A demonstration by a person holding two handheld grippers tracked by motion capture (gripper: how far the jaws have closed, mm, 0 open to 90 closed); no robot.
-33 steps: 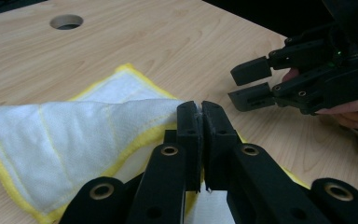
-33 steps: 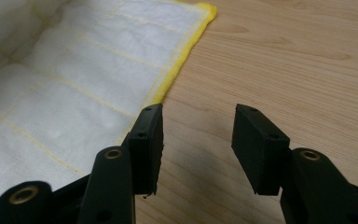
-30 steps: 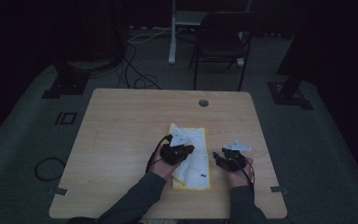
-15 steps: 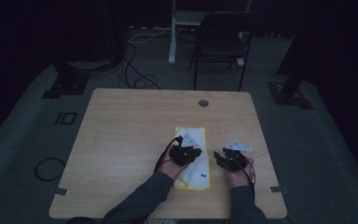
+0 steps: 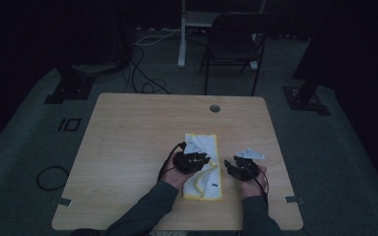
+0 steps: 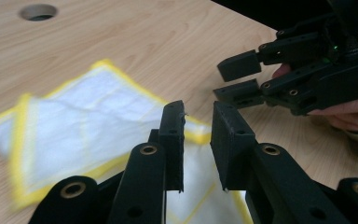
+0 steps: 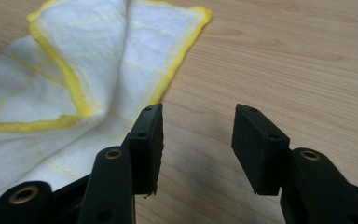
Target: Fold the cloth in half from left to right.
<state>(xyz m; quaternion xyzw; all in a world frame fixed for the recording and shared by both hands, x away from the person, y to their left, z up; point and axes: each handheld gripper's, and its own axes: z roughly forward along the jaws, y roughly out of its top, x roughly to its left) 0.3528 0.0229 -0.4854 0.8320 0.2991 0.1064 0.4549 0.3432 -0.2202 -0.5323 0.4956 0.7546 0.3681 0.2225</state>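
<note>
A white cloth with a yellow border lies folded on the wooden table, near its front edge. My left gripper hovers low over the cloth's middle, pointing right. In the left gripper view its jaws have just been opening and stand apart with nothing between them, the cloth lying beneath. My right gripper rests just right of the cloth, open and empty. In the right gripper view it is over bare wood with the cloth's edge at its left. It also shows in the left gripper view, facing the left jaws.
A round cable hole sits near the table's far edge. Behind the table stand a dark folding chair and a white stand, with cables on the floor. The left half of the table is bare wood.
My left gripper has carried the cloth's flap to the right, laid it down and opened, letting go. The cloth now lies flatter and narrower. The right gripper has stayed put.
</note>
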